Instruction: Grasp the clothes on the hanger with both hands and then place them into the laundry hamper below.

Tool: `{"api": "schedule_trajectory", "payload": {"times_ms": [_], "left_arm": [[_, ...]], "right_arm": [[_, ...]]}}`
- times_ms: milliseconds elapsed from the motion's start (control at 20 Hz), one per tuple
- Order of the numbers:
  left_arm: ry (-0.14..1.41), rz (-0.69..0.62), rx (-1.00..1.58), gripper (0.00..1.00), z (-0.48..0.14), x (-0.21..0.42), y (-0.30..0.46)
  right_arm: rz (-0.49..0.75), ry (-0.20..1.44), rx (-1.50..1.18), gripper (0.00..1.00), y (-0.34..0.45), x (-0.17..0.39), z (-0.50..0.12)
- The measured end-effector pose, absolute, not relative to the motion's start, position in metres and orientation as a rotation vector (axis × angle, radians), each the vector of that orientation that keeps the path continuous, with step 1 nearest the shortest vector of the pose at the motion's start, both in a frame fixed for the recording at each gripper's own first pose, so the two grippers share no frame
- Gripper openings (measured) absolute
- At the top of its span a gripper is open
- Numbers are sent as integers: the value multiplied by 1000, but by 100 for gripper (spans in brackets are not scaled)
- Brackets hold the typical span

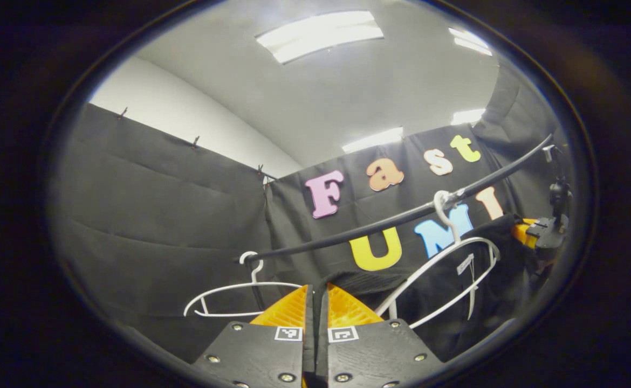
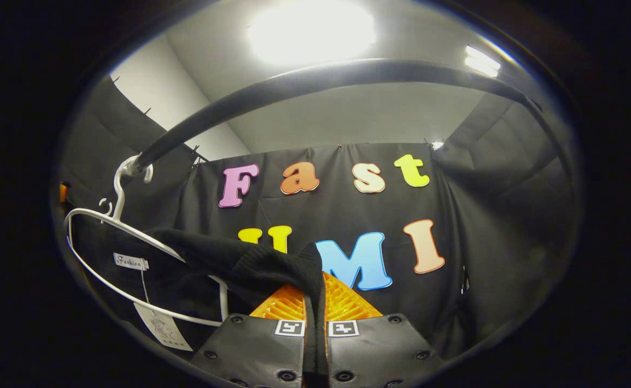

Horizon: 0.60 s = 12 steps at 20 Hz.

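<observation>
A: Where is the garment?

B: The black knitted garment (image 2: 224, 264) hangs on a white wire hanger (image 2: 105, 237) hooked over the black round clothes rail (image 2: 272, 91). In the left gripper view the same garment (image 1: 455, 291) shows on its hanger (image 1: 439, 269), with a paper tag dangling inside the neck.

A: Is either tool gripping it?

B: The right gripper (image 2: 315, 302) is. A fold of the dark knit runs down between its two fingers, which are pressed together on it, so I read that as a firm pinch on one shoulder edge. The cloth is drawn out from the hanger toward the fingers, which suggests it is under some pull.

A: And the other one?

B: The left gripper (image 1: 315, 307) has its fingers nearly together with only a thin slit between. Dark cloth lies just beyond the tips, but I cannot tell whether any of it is pinched.

A: What is the second hanger?

B: A bare white wire hanger (image 1: 240, 296) hangs further along the rail, apart from the loaded one.

A: Why hold at both sides?

B: Probably so the garment lifts off both hanger arms evenly rather than snagging. The hamper lies below, outside these upward-looking views. I judge the task to be at the grasping step, with the lift-off not yet done.
</observation>
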State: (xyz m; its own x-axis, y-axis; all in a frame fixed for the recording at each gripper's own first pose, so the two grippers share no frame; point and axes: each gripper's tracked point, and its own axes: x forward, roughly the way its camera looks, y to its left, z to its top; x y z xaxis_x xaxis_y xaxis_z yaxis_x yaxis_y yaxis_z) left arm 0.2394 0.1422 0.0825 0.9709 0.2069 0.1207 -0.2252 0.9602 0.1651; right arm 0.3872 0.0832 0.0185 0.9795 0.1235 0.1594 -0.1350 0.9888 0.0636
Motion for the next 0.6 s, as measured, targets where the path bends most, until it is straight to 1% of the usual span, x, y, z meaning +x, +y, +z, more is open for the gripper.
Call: {"api": "schedule_trajectory", "payload": {"times_ms": [300, 450, 600], "left_arm": [[-41, 188, 167, 2, 55, 241, 150], [-36, 186, 150, 2, 46, 241, 152], [-54, 153, 103, 2, 45, 241, 151]], "right_arm": [[157, -83, 51, 1, 92, 390, -6], [170, -72, 40, 1, 94, 394, -18], [189, -58, 42, 2, 95, 399, -23]]}}
